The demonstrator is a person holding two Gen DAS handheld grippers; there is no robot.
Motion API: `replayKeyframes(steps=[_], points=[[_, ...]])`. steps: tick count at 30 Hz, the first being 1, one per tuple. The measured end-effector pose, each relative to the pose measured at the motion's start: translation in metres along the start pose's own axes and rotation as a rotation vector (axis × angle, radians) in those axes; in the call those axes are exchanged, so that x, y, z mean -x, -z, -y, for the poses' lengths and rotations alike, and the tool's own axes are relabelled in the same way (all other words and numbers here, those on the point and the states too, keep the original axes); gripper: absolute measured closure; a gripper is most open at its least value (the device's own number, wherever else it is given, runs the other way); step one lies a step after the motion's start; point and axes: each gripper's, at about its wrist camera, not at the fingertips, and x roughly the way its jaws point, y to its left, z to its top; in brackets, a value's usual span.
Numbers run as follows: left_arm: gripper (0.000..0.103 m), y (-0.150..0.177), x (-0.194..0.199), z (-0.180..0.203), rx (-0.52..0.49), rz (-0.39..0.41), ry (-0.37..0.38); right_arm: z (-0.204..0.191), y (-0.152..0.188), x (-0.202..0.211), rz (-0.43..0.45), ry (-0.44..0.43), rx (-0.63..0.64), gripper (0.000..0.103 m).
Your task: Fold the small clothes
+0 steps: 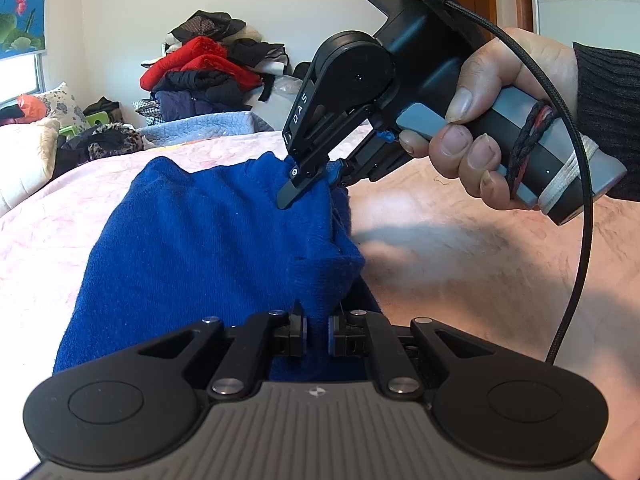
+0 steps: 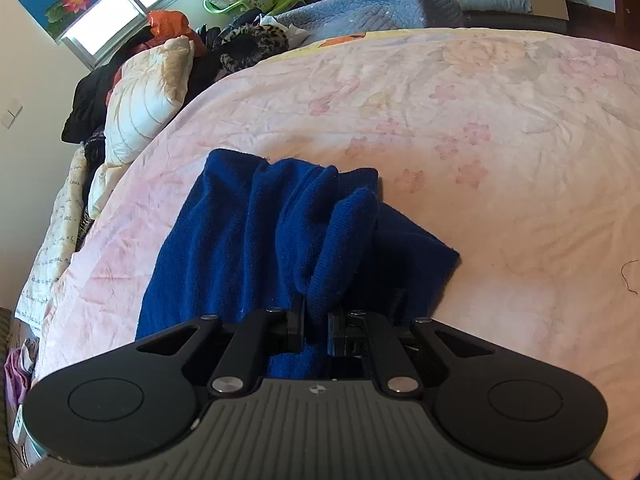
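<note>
Near end of blue garment (image 1: pixel 192 248) hidden under left hand-held gripper (image 1: pixel 317 334) body. Right hand-held gripper (image 1: pixel 320 184) far finger buried in cloth fold. Sleeve (image 1: pixel 608 92) cut off by right edge. Clothes pile (image 1: pixel 208 76) too distant to sort.

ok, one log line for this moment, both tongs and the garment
left tongs: shut on blue garment | right tongs: shut on blue garment | garment: bunched, partly lifted off pink bedspread | fold: unfinished
</note>
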Motion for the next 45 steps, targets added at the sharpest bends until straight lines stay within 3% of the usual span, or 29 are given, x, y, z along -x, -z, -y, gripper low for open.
replayKeyframes(steps=[10, 11, 14, 15, 17, 19, 20, 23, 25, 27, 29, 31, 33, 35, 38, 41, 43, 44, 45], points=[[0.093, 0.008, -0.006, 0.002, -0.049, -0.015, -0.002, 0.011, 0.007, 0.000, 0.022, 0.007, -0.028, 0.089], [0.093, 0.008, -0.004, -0.001, -0.045, -0.008, 0.009, 0.013, 0.009, 0.000, 0.030, 0.012, -0.035, 0.078], [0.089, 0.004, 0.013, -0.022, 0.000, -0.003, 0.076, 0.022, 0.014, 0.008, 0.052, -0.001, -0.068, 0.059], [0.086, 0.003, 0.022, -0.034, 0.025, 0.010, 0.095, 0.024, 0.014, 0.015, 0.074, 0.003, -0.079, 0.055], [0.070, 0.001, 0.040, -0.058, 0.072, 0.045, 0.099, 0.033, 0.012, 0.039, 0.194, -0.012, -0.127, 0.056], [0.036, 0.000, 0.056, -0.082, 0.113, 0.099, 0.059, 0.036, 0.004, 0.052, 0.268, -0.012, -0.140, 0.057], [0.031, -0.001, 0.061, -0.093, 0.129, 0.122, 0.037, 0.033, -0.002, 0.053, 0.281, 0.000, -0.128, 0.057], [0.029, -0.008, 0.072, -0.122, 0.192, 0.170, 0.023, 0.020, -0.024, 0.040, 0.251, 0.015, -0.080, 0.056], [0.021, -0.011, 0.070, -0.133, 0.212, 0.170, 0.013, 0.008, -0.036, 0.021, 0.214, 0.020, -0.055, 0.055], [0.021, -0.011, 0.057, -0.136, 0.203, 0.136, -0.020, -0.003, -0.045, 0.001, 0.172, 0.033, -0.029, 0.055], [0.021, -0.009, 0.037, -0.139, 0.205, 0.048, -0.020, -0.014, -0.049, -0.016, 0.148, 0.060, 0.007, 0.054], [0.021, -0.003, 0.019, -0.141, 0.220, -0.038, -0.019, -0.025, -0.047, -0.030, 0.122, 0.103, 0.066, 0.057], [0.021, 0.005, 0.007, -0.140, 0.235, -0.090, -0.026, -0.030, -0.044, -0.041, 0.091, 0.134, 0.103, 0.091], [0.021, 0.012, -0.002, -0.141, 0.244, -0.141, -0.036, -0.026, -0.041, -0.040, 0.102, 0.116, 0.079, 0.092], [0.017, 0.023, -0.002, -0.141, 0.228, -0.112, -0.035, -0.001, -0.039, -0.026, 0.167, 0.104, -0.022, 0.092], [0.015, 0.026, -0.004, -0.136, 0.201, -0.094, -0.040, 0.025, -0.028, -0.037, 0.142, 0.110, -0.108, 0.093], [0.014, 0.025, -0.005, -0.139, 0.205, -0.101, -0.031, 0.021, -0.018, -0.038, 0.189, 0.103, -0.089, 0.084], [0.014, 0.024, -0.003, -0.140, 0.211, -0.105, -0.028, 0.020, -0.016, -0.035, 0.204, 0.087, -0.116, 0.075], [0.014, 0.022, -0.001, -0.143, 0.220, -0.111, -0.029, 0.021, -0.014, -0.030, 0.218, 0.073, -0.155, 0.059]])
